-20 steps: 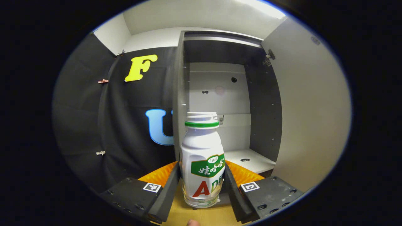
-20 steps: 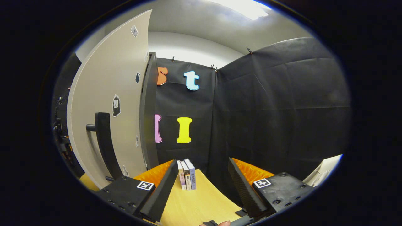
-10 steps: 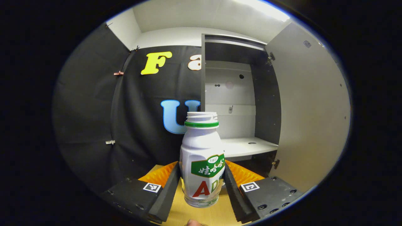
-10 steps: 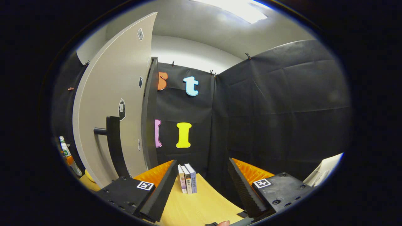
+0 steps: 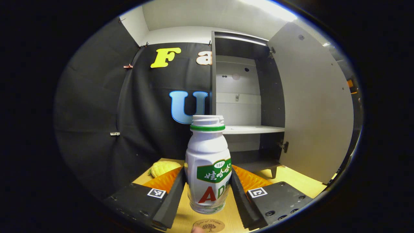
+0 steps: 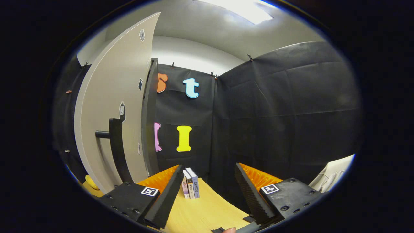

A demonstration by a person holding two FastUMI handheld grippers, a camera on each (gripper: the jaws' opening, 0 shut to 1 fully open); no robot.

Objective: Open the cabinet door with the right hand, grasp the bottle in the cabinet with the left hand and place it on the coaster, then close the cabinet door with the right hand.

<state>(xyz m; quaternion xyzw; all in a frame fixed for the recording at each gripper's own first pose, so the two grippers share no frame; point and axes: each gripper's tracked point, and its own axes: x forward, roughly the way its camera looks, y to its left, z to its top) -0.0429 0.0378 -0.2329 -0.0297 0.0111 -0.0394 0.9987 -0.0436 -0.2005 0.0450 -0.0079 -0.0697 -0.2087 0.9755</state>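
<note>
While upright, bottle [image 5: 208, 165] sits between left fingers [image 5: 171, 197] (both touching).

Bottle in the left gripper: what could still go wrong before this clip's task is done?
1. The bottle has no cap on; tilting it on the way down could spill anything inside.
2. The coaster sits at the very bottom edge of the left gripper view, so the bottle may land off-centre.
3. The door is open, its handle left of the open right gripper; closing remains.

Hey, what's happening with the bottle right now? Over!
Left tool shut on bottle, above coaster. Right tool open, empty. Cabinet door open. Nothing in the way.
</note>
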